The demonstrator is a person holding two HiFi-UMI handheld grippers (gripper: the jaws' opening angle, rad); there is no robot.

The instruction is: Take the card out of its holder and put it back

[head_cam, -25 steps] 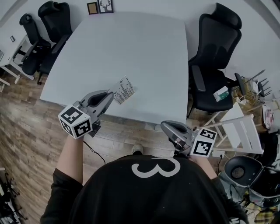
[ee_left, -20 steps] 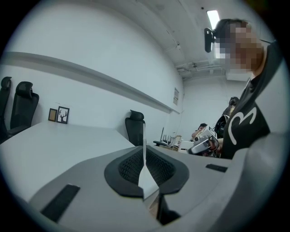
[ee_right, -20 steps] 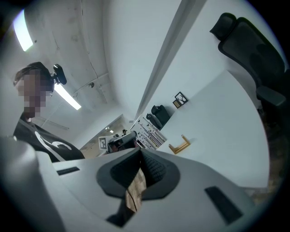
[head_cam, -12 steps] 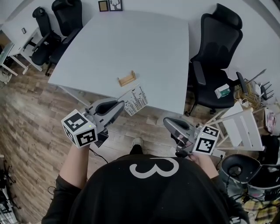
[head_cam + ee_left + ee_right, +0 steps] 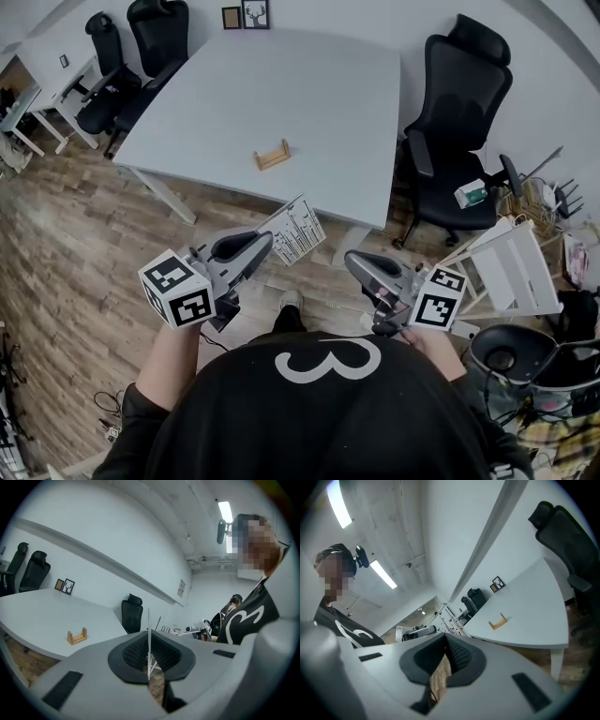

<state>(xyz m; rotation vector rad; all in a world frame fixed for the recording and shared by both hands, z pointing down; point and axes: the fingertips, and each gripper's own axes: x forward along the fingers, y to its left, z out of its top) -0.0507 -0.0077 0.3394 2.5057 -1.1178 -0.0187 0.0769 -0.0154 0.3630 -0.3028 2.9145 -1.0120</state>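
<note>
The small wooden card holder [image 5: 272,156] stands empty near the front edge of the grey table [image 5: 319,84]. My left gripper [image 5: 263,244] is off the table, over the wood floor, shut on the lower corner of a white card with black print [image 5: 298,230]. In the left gripper view the card [image 5: 149,634] shows edge-on between the pads, with the holder [image 5: 77,636] far off to the left. My right gripper [image 5: 354,263] is held near my body with its jaws together and nothing in them. The right gripper view shows the holder [image 5: 498,621] on the table ahead.
A black office chair [image 5: 450,141] stands to the right of the table, and two more chairs [image 5: 131,56] at its far left. A white folding stand [image 5: 511,272] and clutter sit on the floor at the right. Two small picture frames [image 5: 246,15] lean at the table's far edge.
Both grippers have drawn back from the table towards the floor side, the left one carrying the card along. The empty holder has come into view and now lies farther away.
</note>
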